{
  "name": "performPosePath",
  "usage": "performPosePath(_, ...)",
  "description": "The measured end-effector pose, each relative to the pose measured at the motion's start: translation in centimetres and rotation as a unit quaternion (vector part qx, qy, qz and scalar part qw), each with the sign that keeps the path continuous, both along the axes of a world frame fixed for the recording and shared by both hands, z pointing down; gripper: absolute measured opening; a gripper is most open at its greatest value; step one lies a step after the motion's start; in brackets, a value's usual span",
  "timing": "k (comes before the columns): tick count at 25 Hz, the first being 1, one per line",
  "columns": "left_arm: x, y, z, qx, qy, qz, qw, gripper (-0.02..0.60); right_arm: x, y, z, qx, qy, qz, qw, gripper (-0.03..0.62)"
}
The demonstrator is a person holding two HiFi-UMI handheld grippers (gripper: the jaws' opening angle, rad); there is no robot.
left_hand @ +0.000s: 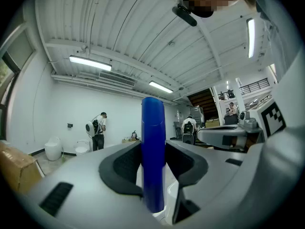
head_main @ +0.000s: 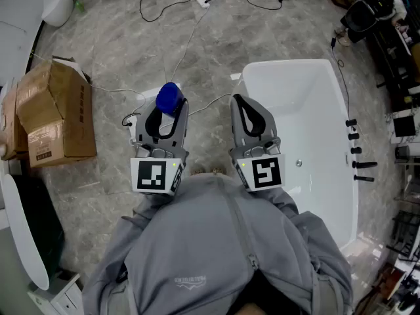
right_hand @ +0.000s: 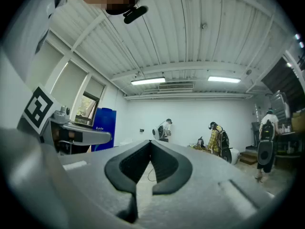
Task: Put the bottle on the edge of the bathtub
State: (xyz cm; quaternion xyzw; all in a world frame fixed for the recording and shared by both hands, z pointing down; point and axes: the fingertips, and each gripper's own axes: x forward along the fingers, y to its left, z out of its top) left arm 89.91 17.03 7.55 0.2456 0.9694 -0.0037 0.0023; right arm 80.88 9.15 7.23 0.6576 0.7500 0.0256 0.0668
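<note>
A blue bottle (head_main: pixel 169 99) stands upright between the jaws of my left gripper (head_main: pixel 168 108), which is shut on it. Held in front of my chest, it hangs over the marble floor, left of the white bathtub (head_main: pixel 262 71). In the left gripper view the bottle (left_hand: pixel 153 151) rises as a tall blue column, with the dark pads (left_hand: pixel 125 168) pressing both its sides. My right gripper (head_main: pixel 238 101) is level with the left one, over the tub's near left corner. Its jaws meet at the tip with nothing between them, as the right gripper view (right_hand: pixel 150 144) shows.
An open cardboard box (head_main: pixel 56 110) sits on the floor at the left. Cables and a power strip (head_main: pixel 202 3) lie on the floor ahead. Black tap fittings (head_main: pixel 357 151) line the tub's right rim. Equipment is stacked at the far right. People stand by the far wall (right_hand: pixel 166 129).
</note>
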Motion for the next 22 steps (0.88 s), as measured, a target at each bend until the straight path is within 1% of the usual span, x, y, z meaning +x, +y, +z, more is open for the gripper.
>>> performPosePath(7,-0.2,1.1,-0.3,-0.001,-0.001,0.006,1.0000,0.155,-0.1,1.1,-0.4,-0.002,-0.001,0.004,1.000,0.003)
performPosePath(11,-0.2,1.8,0.0,0.001,-0.001,0.013,0.9999,0.155,0.1,1.8,-0.2,-0.007,0.010,0.004,1.000,0.003)
performPosePath(17,0.1,2.4,0.7,0.008,0.000,0.029,0.9996,0.155,0.2,1.8,0.1,-0.015,0.015,0.028,0.999,0.003)
performPosePath(22,0.1,3.4,1.2,0.013,0.001,0.034,0.9993,0.154,-0.2,2.3,0.3,-0.023,0.024,0.038,0.999,0.003)
